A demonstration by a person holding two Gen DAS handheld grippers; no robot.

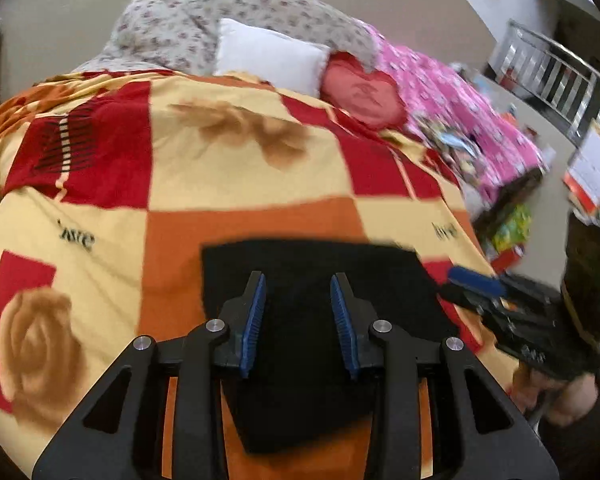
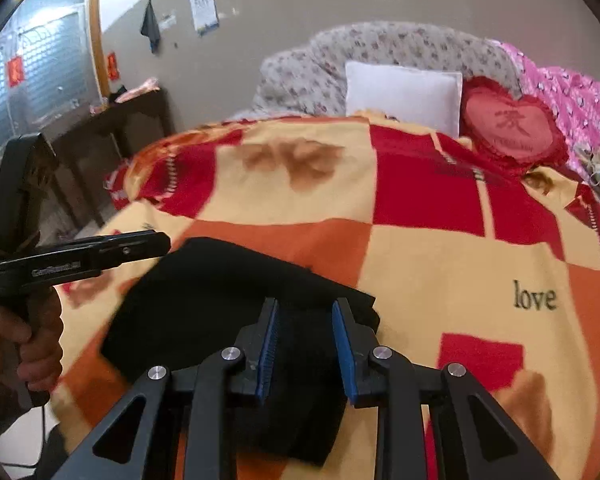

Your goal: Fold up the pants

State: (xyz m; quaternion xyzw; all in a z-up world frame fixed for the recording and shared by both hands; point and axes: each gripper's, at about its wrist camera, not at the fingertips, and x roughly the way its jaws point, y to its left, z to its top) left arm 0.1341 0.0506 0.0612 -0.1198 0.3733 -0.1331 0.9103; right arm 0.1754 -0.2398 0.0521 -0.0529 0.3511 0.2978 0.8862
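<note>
The black pants (image 1: 320,280) lie folded in a compact rectangle on the checked bed blanket (image 1: 240,180); they also show in the right wrist view (image 2: 220,300). My left gripper (image 1: 299,284) is open and empty, hovering over the pants, its blue pads apart. My right gripper (image 2: 305,312) is open and empty above the pants' right edge. It appears from the side in the left wrist view (image 1: 476,284), at the pants' right edge. The left gripper shows in the right wrist view (image 2: 132,250), at the pants' left side.
A white pillow (image 1: 268,56), a red heart cushion (image 1: 360,96), a floral quilt (image 1: 240,12) and a pink quilt (image 1: 452,96) lie at the bed's head. A dark table (image 2: 112,128) stands left of the bed. Boxes and clutter (image 1: 512,228) sit on its right.
</note>
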